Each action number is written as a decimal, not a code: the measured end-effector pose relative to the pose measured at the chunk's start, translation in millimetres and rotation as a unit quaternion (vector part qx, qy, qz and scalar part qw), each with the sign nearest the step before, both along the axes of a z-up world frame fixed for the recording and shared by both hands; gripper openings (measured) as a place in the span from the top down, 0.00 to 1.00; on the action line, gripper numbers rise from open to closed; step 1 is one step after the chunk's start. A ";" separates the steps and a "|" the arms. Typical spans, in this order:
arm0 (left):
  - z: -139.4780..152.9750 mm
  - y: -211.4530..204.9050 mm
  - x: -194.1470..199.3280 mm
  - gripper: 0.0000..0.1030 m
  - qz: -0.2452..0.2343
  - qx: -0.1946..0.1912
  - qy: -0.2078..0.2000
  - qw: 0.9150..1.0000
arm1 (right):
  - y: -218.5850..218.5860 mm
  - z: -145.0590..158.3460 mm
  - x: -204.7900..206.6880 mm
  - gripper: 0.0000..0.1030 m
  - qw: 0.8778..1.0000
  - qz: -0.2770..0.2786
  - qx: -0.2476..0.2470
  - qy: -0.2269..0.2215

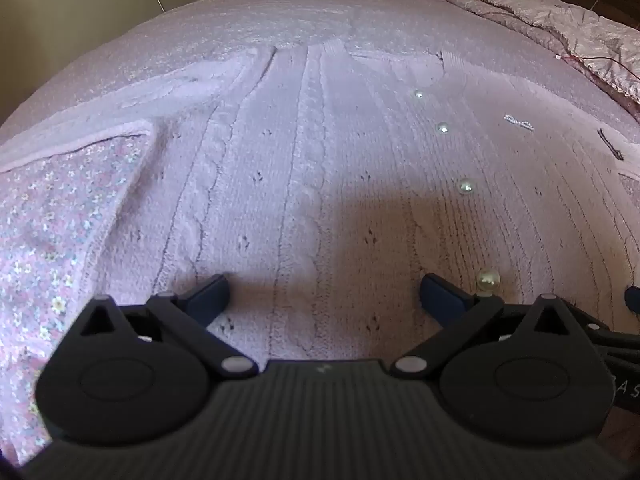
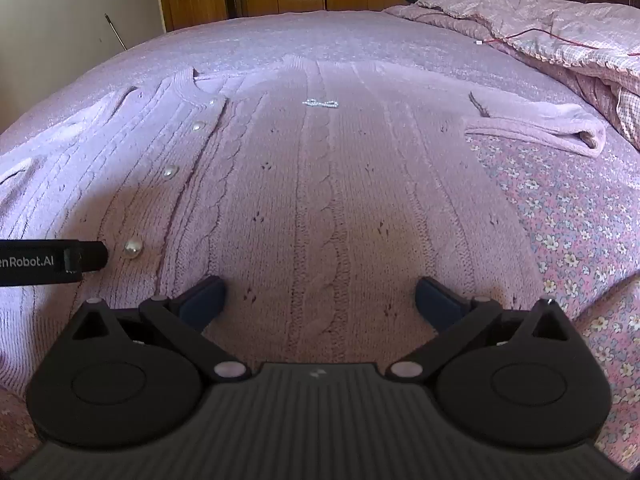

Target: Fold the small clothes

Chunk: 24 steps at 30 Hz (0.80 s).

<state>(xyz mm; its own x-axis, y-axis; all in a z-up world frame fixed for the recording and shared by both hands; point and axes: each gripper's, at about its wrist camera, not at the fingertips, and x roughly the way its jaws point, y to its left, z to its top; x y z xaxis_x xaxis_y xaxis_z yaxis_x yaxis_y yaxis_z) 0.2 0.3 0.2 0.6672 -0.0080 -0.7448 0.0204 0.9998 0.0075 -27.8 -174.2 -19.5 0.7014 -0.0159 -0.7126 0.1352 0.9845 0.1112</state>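
The pink cardigan (image 2: 304,200) lies flat and buttoned on the bed (image 2: 280,36), ready for folding, with both the left hand-held gripper (image 1: 324,300) and the right hand-held gripper (image 2: 320,300) wide open, empty, above its near hem.

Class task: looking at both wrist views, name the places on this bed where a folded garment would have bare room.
Free: the bedspread beyond the cardigan collar, up to the wardrobe side, and the floral patch under the right sleeve. Crowded: the quilt at far right.
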 end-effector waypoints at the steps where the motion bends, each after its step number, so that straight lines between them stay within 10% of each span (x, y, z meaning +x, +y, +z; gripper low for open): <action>1: 0.0 -0.1 0.2 0.00 0.000 0.001 0.002 1.000 | -0.1 -0.1 -0.6 0.00 1.000 0.000 0.002 -0.006; 24: 0.7 -0.5 -2.7 0.00 -0.002 0.005 -0.005 1.000 | -4.3 3.7 -1.9 0.00 1.000 0.000 -0.002 -0.005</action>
